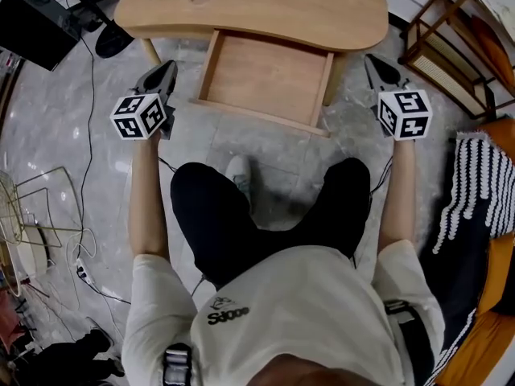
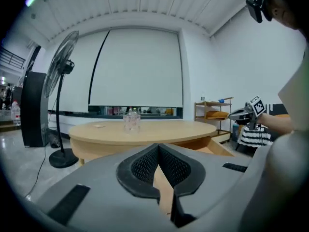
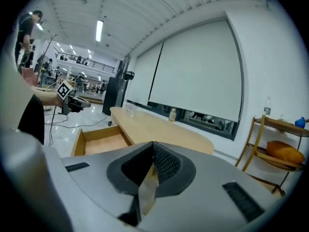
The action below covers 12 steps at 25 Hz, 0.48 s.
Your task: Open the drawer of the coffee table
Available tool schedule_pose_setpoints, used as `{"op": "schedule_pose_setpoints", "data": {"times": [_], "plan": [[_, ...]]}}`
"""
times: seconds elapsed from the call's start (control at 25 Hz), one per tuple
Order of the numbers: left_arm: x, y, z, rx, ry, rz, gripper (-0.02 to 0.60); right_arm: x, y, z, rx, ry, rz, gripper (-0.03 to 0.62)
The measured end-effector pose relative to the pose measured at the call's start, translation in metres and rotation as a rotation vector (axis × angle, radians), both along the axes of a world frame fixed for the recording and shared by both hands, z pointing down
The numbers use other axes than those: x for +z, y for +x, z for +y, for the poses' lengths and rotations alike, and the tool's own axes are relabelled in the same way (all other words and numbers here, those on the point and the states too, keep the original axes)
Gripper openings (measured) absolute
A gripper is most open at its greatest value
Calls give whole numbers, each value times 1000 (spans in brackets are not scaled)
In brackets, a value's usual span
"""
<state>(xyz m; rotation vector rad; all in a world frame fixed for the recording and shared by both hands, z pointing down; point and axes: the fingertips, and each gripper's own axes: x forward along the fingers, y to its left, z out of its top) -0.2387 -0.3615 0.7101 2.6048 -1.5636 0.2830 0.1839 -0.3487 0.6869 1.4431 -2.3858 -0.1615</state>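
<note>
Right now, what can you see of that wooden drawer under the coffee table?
The shallow light-wood drawer stands pulled well out from under the rounded light-wood coffee table, toward the person's knees. It is a plain rectangular tray with low side walls and a bare, empty floor. The left tongs and the right tongs hover shut either side, touching nothing.

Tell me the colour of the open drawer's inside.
The drawer is light wood inside, like the coffee table; the head view shows it best.

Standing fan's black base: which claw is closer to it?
Left. The left claw is close beside the fan base; the right claw is across the open drawer, on its far side.
</note>
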Motion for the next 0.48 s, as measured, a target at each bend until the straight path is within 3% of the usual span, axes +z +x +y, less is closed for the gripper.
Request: {"op": "schedule_pose_setpoints", "data": {"times": [0.24, 0.4, 0.48], "plan": [[-37, 40, -19, 86, 92, -69, 18, -30, -44, -16, -41, 94, 20, 6], [-29, 43, -43, 97, 113, -139, 18, -35, -49, -38, -7, 116, 33, 6], [-27, 40, -59, 100, 116, -135, 18, -36, -50, -48, 15, 125, 33, 6]]}}
